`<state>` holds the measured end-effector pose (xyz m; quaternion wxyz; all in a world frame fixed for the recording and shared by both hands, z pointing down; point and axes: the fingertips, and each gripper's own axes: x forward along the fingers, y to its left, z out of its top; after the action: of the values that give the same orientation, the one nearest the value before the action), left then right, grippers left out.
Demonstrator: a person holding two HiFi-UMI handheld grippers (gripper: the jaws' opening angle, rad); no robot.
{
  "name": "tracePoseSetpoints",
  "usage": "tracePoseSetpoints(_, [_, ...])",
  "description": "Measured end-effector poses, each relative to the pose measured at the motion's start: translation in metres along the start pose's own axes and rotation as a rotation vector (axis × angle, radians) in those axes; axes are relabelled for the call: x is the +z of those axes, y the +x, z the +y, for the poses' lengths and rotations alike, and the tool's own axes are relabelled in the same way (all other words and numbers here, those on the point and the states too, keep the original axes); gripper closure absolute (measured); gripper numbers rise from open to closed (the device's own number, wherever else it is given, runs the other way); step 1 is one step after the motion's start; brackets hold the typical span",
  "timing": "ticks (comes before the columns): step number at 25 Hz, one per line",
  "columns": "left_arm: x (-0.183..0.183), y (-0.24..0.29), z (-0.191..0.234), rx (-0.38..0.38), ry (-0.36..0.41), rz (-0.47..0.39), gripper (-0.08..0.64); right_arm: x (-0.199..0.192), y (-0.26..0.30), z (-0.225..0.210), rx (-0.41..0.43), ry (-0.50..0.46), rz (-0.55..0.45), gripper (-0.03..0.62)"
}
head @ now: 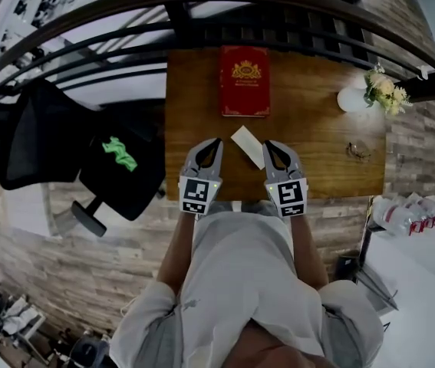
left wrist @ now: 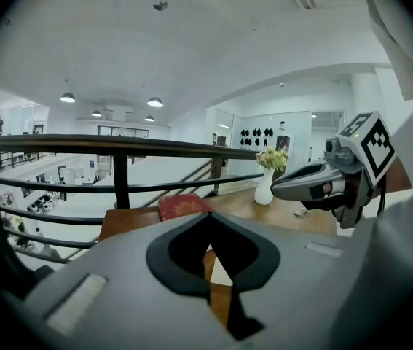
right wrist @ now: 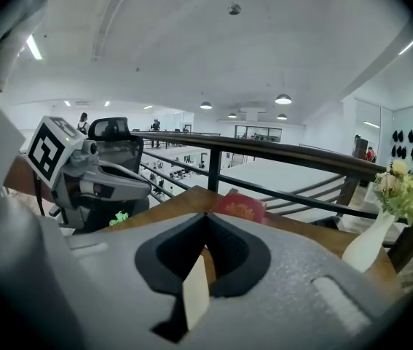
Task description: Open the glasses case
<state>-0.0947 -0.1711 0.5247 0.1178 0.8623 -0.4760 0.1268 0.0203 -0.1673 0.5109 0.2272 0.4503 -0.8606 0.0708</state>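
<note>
**Q:** Reading from the left, what is here?

**A:** A black office chair [head: 41, 140] stands off the desk's left edge. Next is my left gripper [head: 215, 141], over the near edge of the wooden desk [head: 321, 121], jaws clenched tip to tip with nothing in them. Just right of it lies the glasses case [head: 248, 146], white, flat and closed, set askew near the middle of the near edge. A red book [head: 244, 80] sits behind it at the far edge. My right gripper [head: 268, 144] flanks the case on the other side, likewise clenched and empty. Through its jaws I see the case beyond them, not gripped. Toward the far right corner stands a white vase [head: 350, 100] of flowers. A pair of glasses [head: 357, 152] lies nearer me by the right edge.

**Q:** What could go wrong from here?

**A:** Both sets of jaws are pressed together, so neither can take the case as they stand. Nudged by closed tips, the light case would likely skid to the near edge and drop off. If one gripper pulls at the lid while the base goes unheld, I'd expect the whole case to lift or flip rather than open. I can't make out where its seam runs.
</note>
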Motion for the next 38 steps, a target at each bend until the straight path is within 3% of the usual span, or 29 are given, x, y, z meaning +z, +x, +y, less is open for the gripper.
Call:
tracePoseSetpoints(27, [-0.11, 0.059, -0.021, -0.093, -0.01, 0.265, 0.54, -0.113, 0.043, 0.011, 0.059, -0.08, 0.264, 0.588])
tracePoseSetpoints(33, [-0.127, 0.065, -0.026, -0.107, -0.011, 0.307, 0.54, -0.127, 0.046, 0.014, 0.07, -0.085, 0.301, 0.569])
tracePoseSetpoints(38, [-0.139, 0.07, -0.03, -0.117, -0.008, 0.342, 0.54, -0.138, 0.049, 0.016, 0.081, -0.091, 0.329, 0.511])
